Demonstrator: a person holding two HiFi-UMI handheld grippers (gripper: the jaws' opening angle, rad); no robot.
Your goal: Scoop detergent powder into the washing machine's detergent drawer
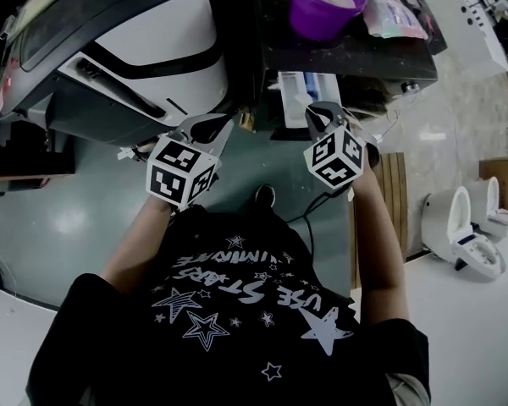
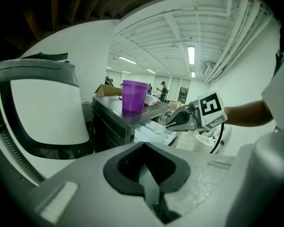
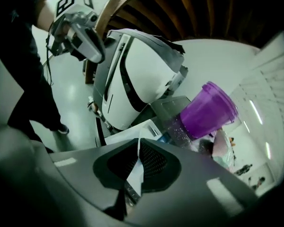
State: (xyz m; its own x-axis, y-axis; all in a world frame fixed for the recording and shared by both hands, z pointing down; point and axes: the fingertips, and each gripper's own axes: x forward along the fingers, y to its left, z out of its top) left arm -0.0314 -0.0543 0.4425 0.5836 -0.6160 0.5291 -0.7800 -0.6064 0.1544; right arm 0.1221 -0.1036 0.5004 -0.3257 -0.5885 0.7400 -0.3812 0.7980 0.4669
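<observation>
The detergent drawer [image 1: 302, 87] is pulled out from under the dark top beside the washing machine [image 1: 144, 49]. A purple cup [image 1: 324, 5] with pale powder stands on that top. My right gripper [image 1: 323, 115] hovers just in front of the drawer, shut on a white scoop [image 3: 135, 174]. In the left gripper view the scoop's bowl [image 2: 162, 128] sits over the drawer [image 2: 151, 126]. My left gripper [image 1: 210, 128] is to the left of the drawer, near the machine's front, shut with nothing in it [image 2: 146, 171]. The purple cup [image 3: 209, 109] rises beyond the drawer [image 3: 132, 135].
A plastic bag [image 1: 391, 11] lies beside the cup. White toilets [image 1: 470, 227], a cardboard box [image 1: 504, 176] and a wooden board [image 1: 394, 193] are on the floor at the right. My shoe [image 1: 265, 195] is below the grippers.
</observation>
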